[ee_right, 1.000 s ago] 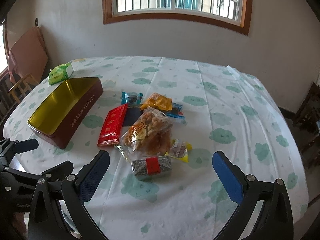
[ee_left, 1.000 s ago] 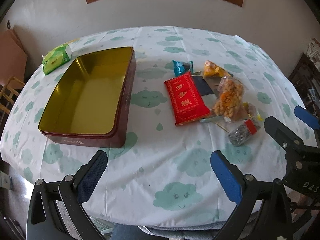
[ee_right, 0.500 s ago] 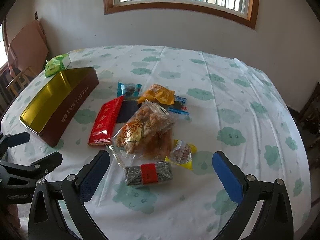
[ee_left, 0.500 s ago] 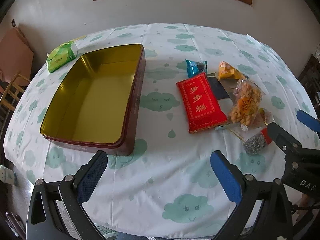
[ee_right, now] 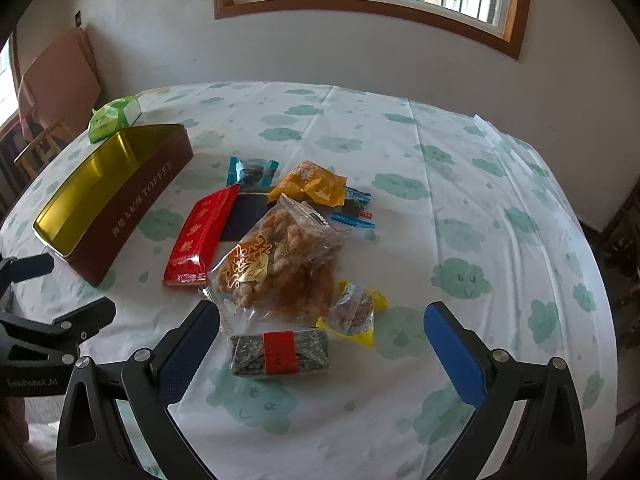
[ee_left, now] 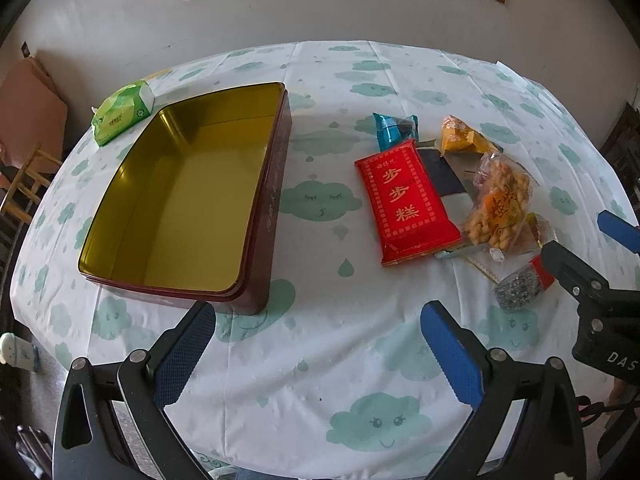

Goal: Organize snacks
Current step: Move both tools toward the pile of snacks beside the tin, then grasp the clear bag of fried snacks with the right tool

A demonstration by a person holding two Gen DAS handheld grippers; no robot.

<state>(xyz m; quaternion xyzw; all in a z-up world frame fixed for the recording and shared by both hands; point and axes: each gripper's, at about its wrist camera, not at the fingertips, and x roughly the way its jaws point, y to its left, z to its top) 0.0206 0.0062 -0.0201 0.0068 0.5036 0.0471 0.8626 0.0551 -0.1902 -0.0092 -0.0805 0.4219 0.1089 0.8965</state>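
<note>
An empty gold-lined toffee tin (ee_left: 120, 248) (ee_right: 132, 200) sits open on the left of the table. To its right lies a pile of snacks: a red packet (ee_left: 404, 200) (ee_right: 202, 236), a clear bag of fried snacks (ee_left: 498, 204) (ee_right: 280, 264), a teal packet (ee_left: 394, 128), an orange packet (ee_right: 310, 182), a grey bar with a red band (ee_right: 280, 354) (ee_left: 520, 286), and a small yellow-edged packet (ee_right: 354, 310). My left gripper (ee_left: 318, 354) is open and empty, near the tin's front corner. My right gripper (ee_right: 322, 356) is open, its fingers either side of the grey bar.
A green tissue pack (ee_left: 122, 112) (ee_right: 114, 118) lies behind the tin. The cloud-print tablecloth (ee_left: 340, 360) hangs over the table's front edge. A wooden chair (ee_right: 40, 148) stands at the far left, another chair (ee_left: 626, 148) at the right.
Both grippers have moved forward over the table. The tin and snacks appear nearer, and the grey bar now lies between my right gripper's fingers. Nothing on the table has moved.
</note>
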